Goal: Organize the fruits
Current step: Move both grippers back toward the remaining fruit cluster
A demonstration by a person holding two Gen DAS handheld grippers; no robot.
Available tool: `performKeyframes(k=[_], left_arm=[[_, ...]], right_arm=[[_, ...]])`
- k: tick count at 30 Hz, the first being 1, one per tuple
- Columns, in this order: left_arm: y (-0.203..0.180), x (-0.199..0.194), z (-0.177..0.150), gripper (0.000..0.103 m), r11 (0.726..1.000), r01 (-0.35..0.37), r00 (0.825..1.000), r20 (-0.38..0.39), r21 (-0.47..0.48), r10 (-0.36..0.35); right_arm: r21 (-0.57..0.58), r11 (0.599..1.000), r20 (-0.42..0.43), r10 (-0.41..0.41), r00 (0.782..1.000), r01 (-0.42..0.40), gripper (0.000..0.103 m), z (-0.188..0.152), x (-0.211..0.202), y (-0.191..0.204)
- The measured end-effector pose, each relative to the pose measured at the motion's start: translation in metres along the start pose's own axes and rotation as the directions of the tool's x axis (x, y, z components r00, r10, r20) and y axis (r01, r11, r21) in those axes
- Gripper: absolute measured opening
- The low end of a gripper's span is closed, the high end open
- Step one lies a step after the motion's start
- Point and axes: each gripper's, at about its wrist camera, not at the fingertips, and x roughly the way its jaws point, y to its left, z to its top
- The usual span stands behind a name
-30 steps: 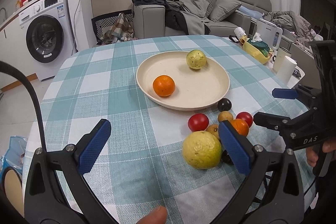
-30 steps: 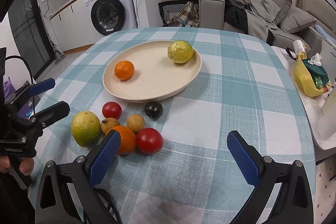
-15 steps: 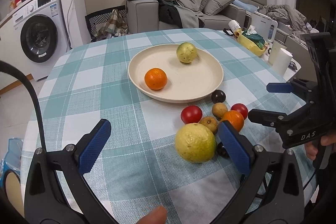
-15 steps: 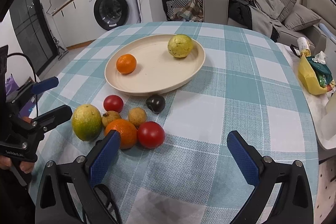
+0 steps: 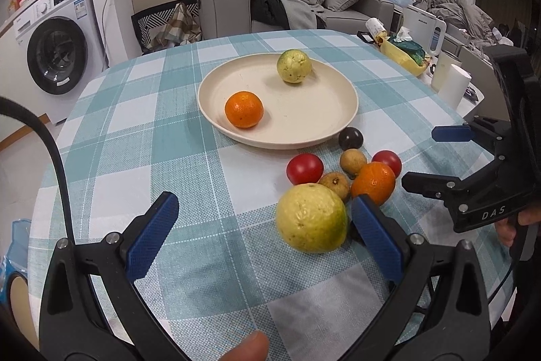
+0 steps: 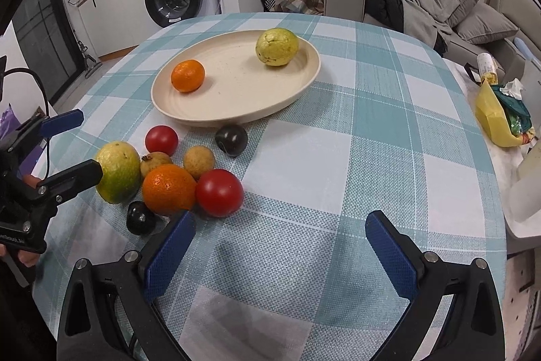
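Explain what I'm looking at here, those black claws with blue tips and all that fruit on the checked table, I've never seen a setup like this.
These are two handheld grippers, each worked by a person's hand and carrying a wide-angle camera that looks along its fingers. One picture comes from the left gripper, the other from the right gripper; each also sees the other one at its edge. Both are open and hold nothing.

On the checked tablecloth sits a cream plate holding an orange and a yellow-green guava. Beside the plate lies loose fruit: a second guava, another orange, two red tomatoes, two small brown fruits and two dark ones.

The left gripper's right finger is right next to the second guava.
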Motion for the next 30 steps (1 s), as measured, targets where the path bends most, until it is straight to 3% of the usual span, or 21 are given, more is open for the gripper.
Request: performKeyframes(k=[30], left_arm=[[-0.004, 0.019, -0.008, 0.101, 0.999, 0.033, 0.997, -0.063, -0.011, -0.034]], right_arm=[[0.003, 0.999, -0.002, -0.052, 0.999, 0.052, 0.098, 0.002, 0.016, 0.010]])
